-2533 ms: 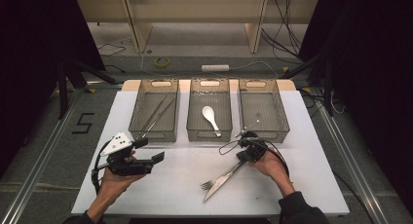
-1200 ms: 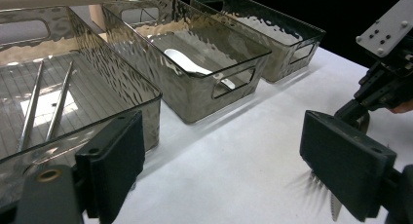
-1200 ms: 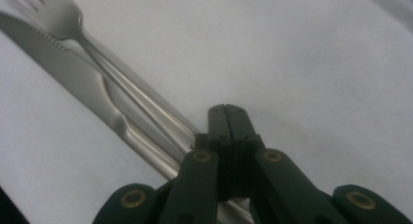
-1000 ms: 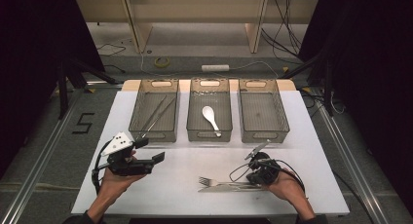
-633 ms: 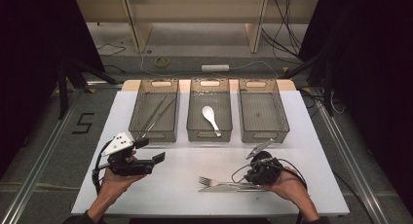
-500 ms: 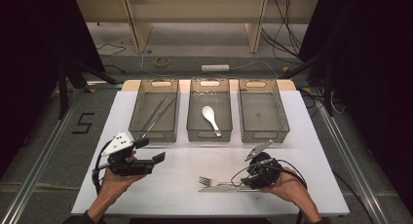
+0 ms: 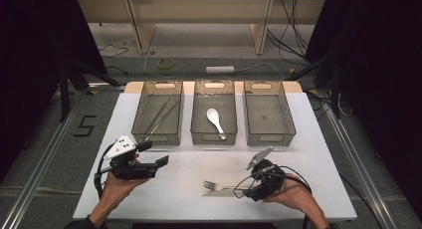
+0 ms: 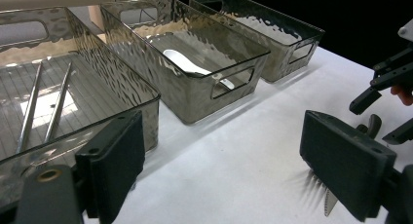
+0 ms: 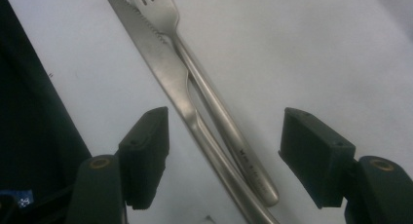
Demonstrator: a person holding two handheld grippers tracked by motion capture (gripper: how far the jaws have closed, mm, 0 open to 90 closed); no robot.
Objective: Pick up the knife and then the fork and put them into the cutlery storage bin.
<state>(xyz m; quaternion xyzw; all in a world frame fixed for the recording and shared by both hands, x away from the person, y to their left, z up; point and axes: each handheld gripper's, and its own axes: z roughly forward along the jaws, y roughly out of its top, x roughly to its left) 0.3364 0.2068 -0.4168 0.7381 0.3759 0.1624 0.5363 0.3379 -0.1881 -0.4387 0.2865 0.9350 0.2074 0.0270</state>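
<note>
Near the table's (image 7: 318, 139) front edge, our right gripper (image 9: 224, 151) has just been opening; its jaws stand wide, astride knife (image 9: 160, 73) and fork (image 9: 204, 92), gripping neither. We should probably close on 1 handle only. Our left gripper (image 8: 224, 170) hangs open, empty.

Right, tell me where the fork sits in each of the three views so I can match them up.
High view: the fork lies on the white table, near the front edge, tines to the left, just left of the right gripper.
Left gripper view: tines peek out beside the right-hand jaw.
Right gripper view: fork runs diagonally between the open jaws.
Shared landmark: the knife alongside it.
</note>
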